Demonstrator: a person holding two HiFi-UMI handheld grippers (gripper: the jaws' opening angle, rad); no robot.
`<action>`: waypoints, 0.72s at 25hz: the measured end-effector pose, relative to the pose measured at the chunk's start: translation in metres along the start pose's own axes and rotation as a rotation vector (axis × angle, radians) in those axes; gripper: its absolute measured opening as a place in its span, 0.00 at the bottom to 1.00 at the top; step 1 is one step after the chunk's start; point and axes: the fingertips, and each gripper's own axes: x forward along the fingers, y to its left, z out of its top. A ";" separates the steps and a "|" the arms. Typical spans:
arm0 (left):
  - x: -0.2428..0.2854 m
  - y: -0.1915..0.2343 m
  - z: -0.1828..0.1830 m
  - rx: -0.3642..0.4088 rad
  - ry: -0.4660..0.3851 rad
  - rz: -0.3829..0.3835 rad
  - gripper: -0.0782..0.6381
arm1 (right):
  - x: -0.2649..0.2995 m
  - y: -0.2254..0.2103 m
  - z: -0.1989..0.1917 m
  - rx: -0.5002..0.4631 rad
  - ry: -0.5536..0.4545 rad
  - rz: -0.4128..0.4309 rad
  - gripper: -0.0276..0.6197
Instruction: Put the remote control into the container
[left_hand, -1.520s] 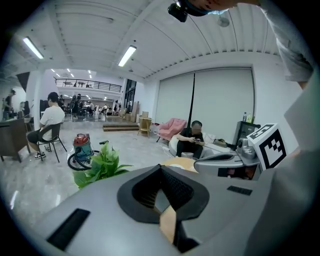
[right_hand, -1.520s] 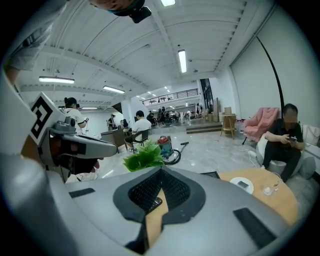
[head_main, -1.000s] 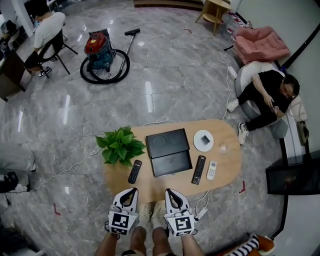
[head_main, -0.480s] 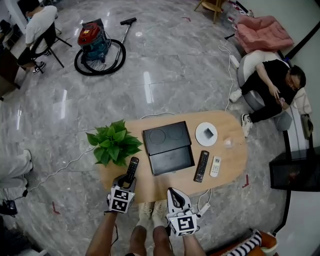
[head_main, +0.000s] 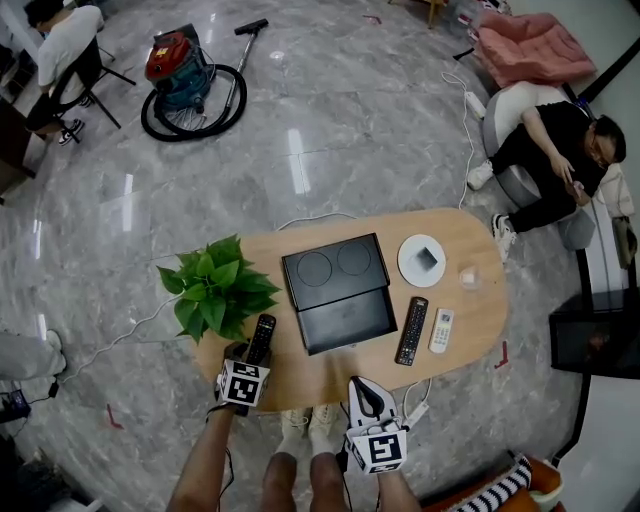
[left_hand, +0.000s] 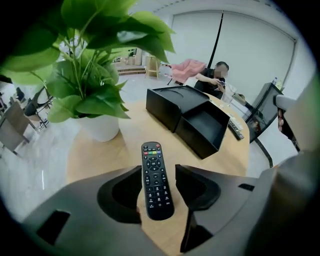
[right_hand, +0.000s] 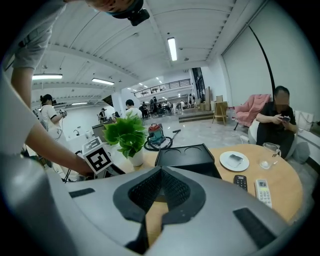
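Note:
A black remote control (head_main: 262, 338) lies on the wooden table (head_main: 450, 225), next to the potted plant (head_main: 215, 287). My left gripper (head_main: 252, 358) stands over its near end. In the left gripper view the remote control (left_hand: 156, 176) lies between the jaws of the left gripper (left_hand: 157, 172). They have just been opening, and a gap shows on each side. The black container (head_main: 345, 318) stands open mid-table with its lid (head_main: 330, 268) laid back, and it also shows as the container (left_hand: 206, 126). My right gripper (head_main: 364, 393) hangs shut and empty at the table's near edge.
A second black remote (head_main: 411, 330) and a white remote (head_main: 441, 330) lie right of the container. Behind them are a white plate (head_main: 424, 260) and a glass (head_main: 470, 276). A vacuum cleaner (head_main: 180, 75) stands on the floor beyond. A person (head_main: 555, 150) sits at the far right.
My left gripper came forward and down from beside my legs to the remote by the plant, and its jaws parted. The right gripper sank a little and stayed shut.

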 end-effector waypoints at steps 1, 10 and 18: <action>0.004 0.001 -0.002 -0.001 0.014 0.000 0.38 | 0.001 -0.002 -0.003 0.002 0.004 -0.002 0.06; 0.035 0.006 -0.020 0.011 0.098 0.036 0.39 | 0.008 -0.014 -0.022 0.009 0.022 -0.016 0.06; 0.040 0.011 -0.021 -0.013 0.112 0.068 0.39 | 0.007 -0.022 -0.034 0.015 0.033 -0.029 0.06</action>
